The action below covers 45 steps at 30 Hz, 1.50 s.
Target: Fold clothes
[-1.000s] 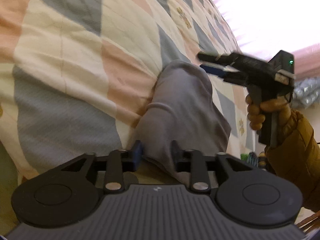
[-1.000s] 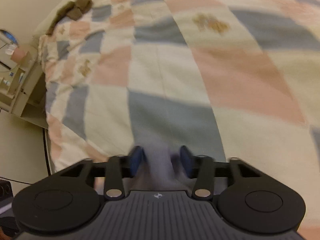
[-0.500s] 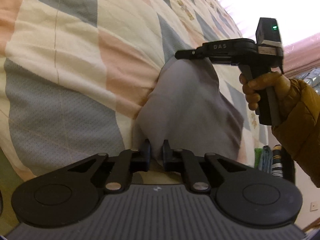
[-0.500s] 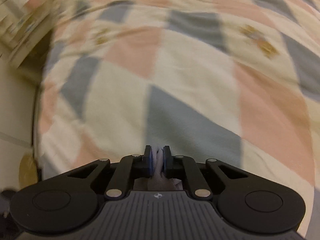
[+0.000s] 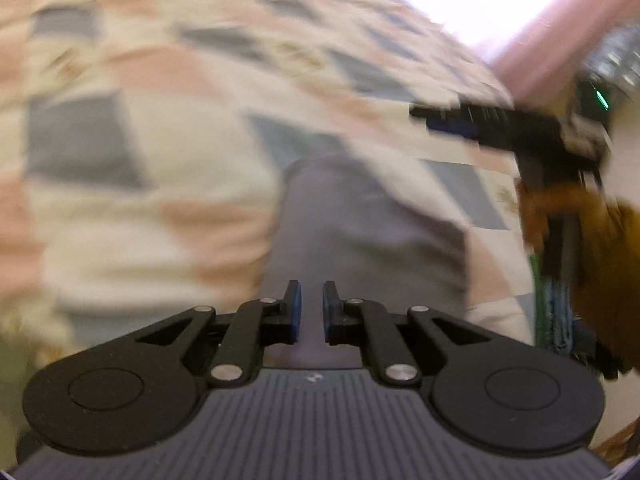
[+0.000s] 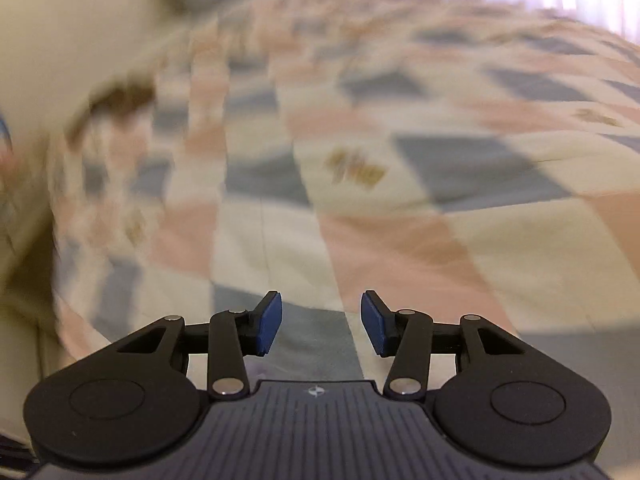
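A grey garment lies in a folded heap on the patchwork bedspread, blurred by motion. My left gripper is shut on its near edge, and grey cloth fills the narrow slot between the pads. In the left wrist view my right gripper hovers above the garment's far right side, clear of it, held by a hand in a mustard sleeve. In its own view the right gripper has its jaws opening with nothing between them, only bedspread below.
The pink, cream and grey-blue bedspread covers nearly everything in both views. A small brown thing lies near the bed's far left corner by a pale wall. Bright window light and a pink curtain are at the upper right.
The right gripper has let go of the grey cloth, opened and pulled up away from the garment. The left gripper closed on the garment's edge and has lifted and rolled with it.
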{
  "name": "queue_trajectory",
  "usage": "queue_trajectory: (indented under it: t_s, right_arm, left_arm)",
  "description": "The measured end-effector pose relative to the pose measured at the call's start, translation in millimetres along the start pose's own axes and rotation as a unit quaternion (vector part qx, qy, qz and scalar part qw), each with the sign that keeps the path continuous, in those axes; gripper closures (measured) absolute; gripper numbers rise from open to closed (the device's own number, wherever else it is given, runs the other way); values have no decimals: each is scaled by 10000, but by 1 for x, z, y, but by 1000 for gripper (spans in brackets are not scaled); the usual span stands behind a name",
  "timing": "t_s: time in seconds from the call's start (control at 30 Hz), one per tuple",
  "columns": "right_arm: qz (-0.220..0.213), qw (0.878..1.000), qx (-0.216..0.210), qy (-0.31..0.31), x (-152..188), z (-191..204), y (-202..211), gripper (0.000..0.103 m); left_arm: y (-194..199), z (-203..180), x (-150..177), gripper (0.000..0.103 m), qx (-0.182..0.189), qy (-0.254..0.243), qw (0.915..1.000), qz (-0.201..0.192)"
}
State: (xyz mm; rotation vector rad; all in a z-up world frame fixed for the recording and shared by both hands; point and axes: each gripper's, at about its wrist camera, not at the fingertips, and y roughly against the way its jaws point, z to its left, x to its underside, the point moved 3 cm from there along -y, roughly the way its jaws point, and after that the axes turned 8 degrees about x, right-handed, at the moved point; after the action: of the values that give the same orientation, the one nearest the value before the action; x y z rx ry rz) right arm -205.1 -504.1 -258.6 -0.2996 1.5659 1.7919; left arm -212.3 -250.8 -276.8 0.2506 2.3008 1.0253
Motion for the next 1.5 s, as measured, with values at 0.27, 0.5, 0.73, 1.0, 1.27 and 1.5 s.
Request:
queue_trajectory:
  t_s: [0.27,0.5,0.73,1.0,1.27,1.5]
  right_arm:
    - [108,9984,335,448,125,7,72,66]
    - [381,9935,841,-662,143,-47,53,75]
    - [168,9923,584,-1083,147,-40,82,75]
    - [-236,9950,556,-794,129,-30,67,75]
    - [-63,9892,1049,-1018,129,-57,34,53]
    - [-50,9435,343,-3296,158,-105,83,51]
  left_arm:
    - [-125,-22,-23,96,270,-1105,9901,824]
    - [-119,-29,-48,99,-94,-1085,9899,903]
    - [-118,-48,-52,91,-1080,-1351,9740,1462]
    - [-139,-54,-57,89,-918,-1638,9704,1519]
    - [-121,-12,-80,88,-536,-1225,9855,1045]
    - [-66,36,-94,69,-360,-646,9912,1099]
